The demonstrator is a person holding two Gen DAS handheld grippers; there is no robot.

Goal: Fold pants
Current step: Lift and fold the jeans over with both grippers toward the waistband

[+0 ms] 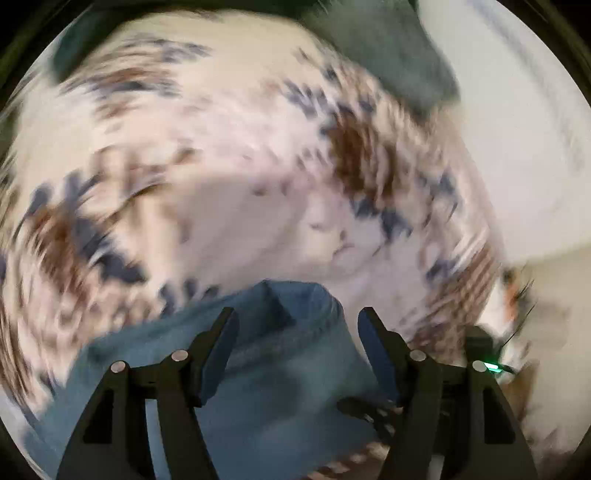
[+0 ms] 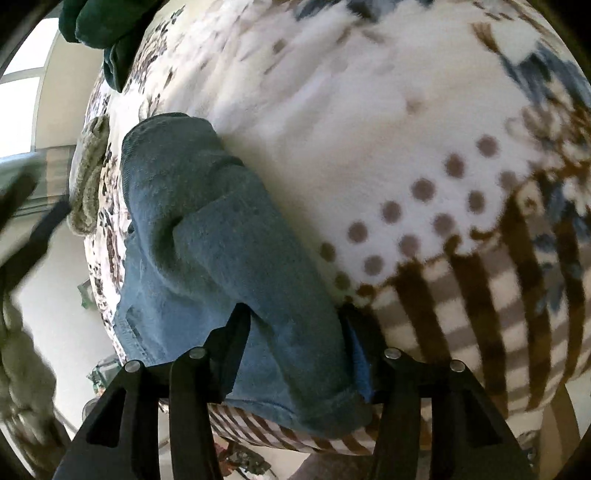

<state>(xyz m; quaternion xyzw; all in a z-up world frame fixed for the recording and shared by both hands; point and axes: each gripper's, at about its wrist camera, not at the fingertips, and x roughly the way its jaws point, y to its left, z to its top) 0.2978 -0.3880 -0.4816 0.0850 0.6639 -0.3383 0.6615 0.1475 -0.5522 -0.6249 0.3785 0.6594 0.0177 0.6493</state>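
Left wrist view is pretty smeared. The left gripper (image 1: 295, 325) has its fingers spread wide with nothing between them, hovering over the blue pants (image 1: 266, 387), which lie right below and just ahead of the tips on a white blanket (image 1: 229, 206) with brown and navy patterns. A dark green cloth (image 1: 399, 48) sits far ahead to the right.

The right gripper (image 2: 295, 325) is pinching a bunched fold of the pants (image 2: 207, 236), its fingers pressing in on both sides. The rest of the pants runs ahead and left across the blanket (image 2: 369, 122). Another dark green garment (image 2: 107, 33) sits at the far left corner, with a grey-green knit thing (image 2: 90, 177) beside the blanket's left edge.
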